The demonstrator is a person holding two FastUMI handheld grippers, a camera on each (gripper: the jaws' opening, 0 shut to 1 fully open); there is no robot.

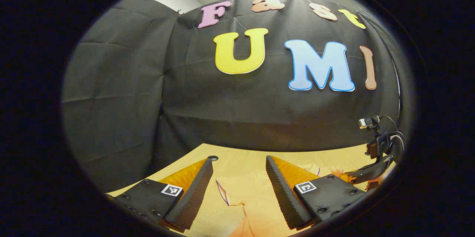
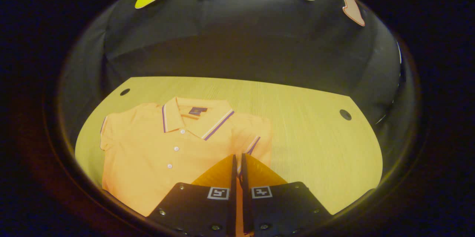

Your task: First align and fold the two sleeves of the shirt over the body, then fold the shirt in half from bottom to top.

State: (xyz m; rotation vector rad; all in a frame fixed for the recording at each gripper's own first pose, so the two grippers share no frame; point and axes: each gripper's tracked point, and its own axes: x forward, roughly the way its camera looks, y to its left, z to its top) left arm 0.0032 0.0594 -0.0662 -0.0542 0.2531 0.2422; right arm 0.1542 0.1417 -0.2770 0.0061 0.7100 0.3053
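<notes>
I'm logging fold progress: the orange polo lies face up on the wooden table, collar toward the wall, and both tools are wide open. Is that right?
Not quite. The left tool is open over the orange polo, as the left gripper view shows, but the right tool has its fingers nearly together, as the right gripper view shows. The rest holds: the polo lies face up on the wooden table, collar toward the wall.
</notes>
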